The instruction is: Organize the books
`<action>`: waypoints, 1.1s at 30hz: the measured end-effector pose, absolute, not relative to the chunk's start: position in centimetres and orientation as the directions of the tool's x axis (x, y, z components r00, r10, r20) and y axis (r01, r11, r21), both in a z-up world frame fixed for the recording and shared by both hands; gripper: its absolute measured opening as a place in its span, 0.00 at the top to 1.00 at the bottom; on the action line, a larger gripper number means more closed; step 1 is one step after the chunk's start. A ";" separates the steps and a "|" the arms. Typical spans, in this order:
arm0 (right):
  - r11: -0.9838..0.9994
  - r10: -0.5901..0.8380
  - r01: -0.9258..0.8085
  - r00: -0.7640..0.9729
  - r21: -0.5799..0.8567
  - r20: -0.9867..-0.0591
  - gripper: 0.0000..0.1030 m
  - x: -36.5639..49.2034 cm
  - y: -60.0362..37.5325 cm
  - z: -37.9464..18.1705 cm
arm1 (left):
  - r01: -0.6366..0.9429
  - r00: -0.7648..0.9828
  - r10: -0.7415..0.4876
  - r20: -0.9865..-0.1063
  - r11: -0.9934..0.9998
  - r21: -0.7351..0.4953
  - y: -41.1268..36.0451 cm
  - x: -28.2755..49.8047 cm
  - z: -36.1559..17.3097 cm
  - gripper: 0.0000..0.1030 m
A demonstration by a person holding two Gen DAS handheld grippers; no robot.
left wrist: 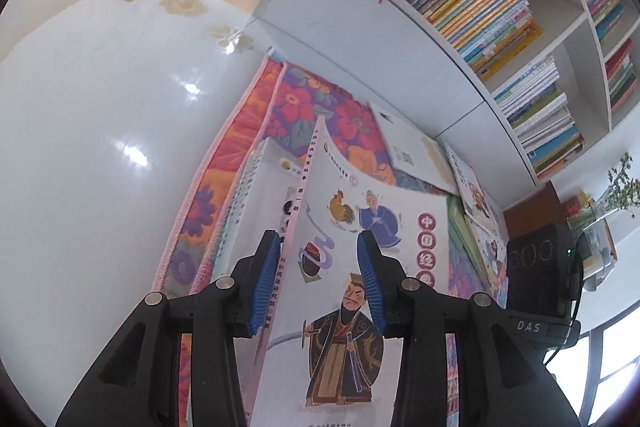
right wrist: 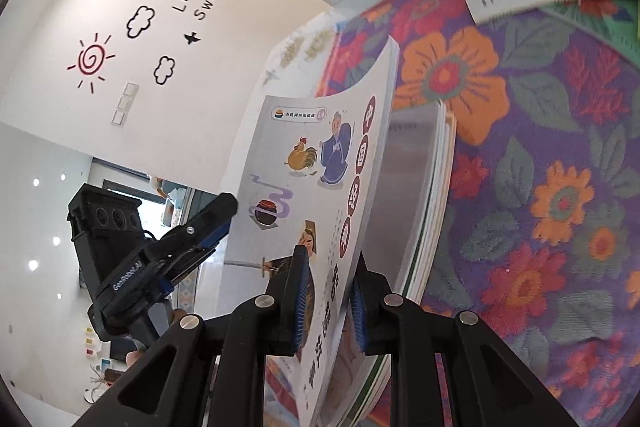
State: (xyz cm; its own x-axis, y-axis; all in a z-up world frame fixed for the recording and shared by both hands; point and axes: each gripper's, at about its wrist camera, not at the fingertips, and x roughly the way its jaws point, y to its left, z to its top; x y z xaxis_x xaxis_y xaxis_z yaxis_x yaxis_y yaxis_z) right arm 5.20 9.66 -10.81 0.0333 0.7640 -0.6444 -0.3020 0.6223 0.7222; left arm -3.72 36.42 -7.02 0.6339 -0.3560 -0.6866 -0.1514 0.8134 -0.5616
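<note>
Clamped on the fore edge of a thin white picture book (right wrist: 320, 163) with a rooster, a blue-robed elder and a robed warrior drawn on its cover, my right gripper (right wrist: 326, 301) holds it up off the floor, pages bowing between the blue ribbed pads. My left gripper (left wrist: 318, 281) stands with its jaws apart, one pad just beside the book's pink spine and the other out over the cover, so as far as I can judge it is not pinching the book. Below and behind the raised book lies a stack of white-edged paperbacks (left wrist: 248, 187), resting on a flowered purple, red and orange mat (right wrist: 540, 155) spread over the glossy white floor (left wrist: 100, 107). More loose books lie farther along the mat, among them a white one showing a barcode (left wrist: 412, 147), close against the white wooden bookshelf (left wrist: 440, 55) whose compartments hold rows of dark and brightly coloured spines. I judge the step in hand to be carrying this one book, picked from the pile, toward its place. Next I must steady the floppy cover, turn the spine outward and find a gap on the shelf, keeping the thin pages from buckling or slipping out of the right pads.
</note>
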 end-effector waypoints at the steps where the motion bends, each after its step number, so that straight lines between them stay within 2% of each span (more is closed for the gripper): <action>1: 0.626 0.760 -0.298 0.028 0.721 -0.649 0.81 5.2 9.5 -11.1 | -0.157 0.623 -0.349 -0.700 0.821 -0.549 36.4 -3.6 -7.4 0.65; 10: 0.634 0.756 -0.293 0.037 0.716 -0.654 0.81 5.5 10.0 -11.6 | -0.166 0.573 -0.248 -0.782 0.898 -0.406 35.3 -3.6 -8.1 0.64; 16: 0.656 0.734 -0.311 0.052 0.688 -0.677 0.81 5.2 10.5 -11.1 | -0.186 0.584 -0.272 -0.765 0.872 -0.453 36.3 -3.8 -8.4 0.61; 20: 0.647 0.746 -0.302 0.056 0.700 -0.664 0.81 5.4 10.4 -11.3 | -0.212 0.593 -0.246 -0.766 0.871 -0.443 36.7 -4.0 -8.2 0.61; 23: 0.626 0.769 -0.268 0.051 0.733 -0.638 0.73 5.5 10.1 -11.6 | -0.219 0.599 -0.246 -0.762 0.865 -0.451 36.8 -4.0 -8.2 0.61; 25: 0.607 0.786 -0.251 0.046 0.754 -0.617 0.64 5.5 10.1 -11.6 | -0.225 0.619 -0.200 -0.760 0.881 -0.416 36.6 -4.4 -7.5 0.61; 30: 0.649 0.750 -0.289 0.088 0.703 -0.656 0.61 5.2 10.6 -10.7 | -0.187 0.659 -0.206 -0.724 0.886 -0.423 36.3 -4.8 -6.3 0.60; 33: 0.662 0.740 -0.297 0.116 0.688 -0.662 0.55 5.1 10.6 -10.3 | -0.193 0.649 -0.193 -0.736 0.894 -0.405 36.2 -4.6 -6.4 0.60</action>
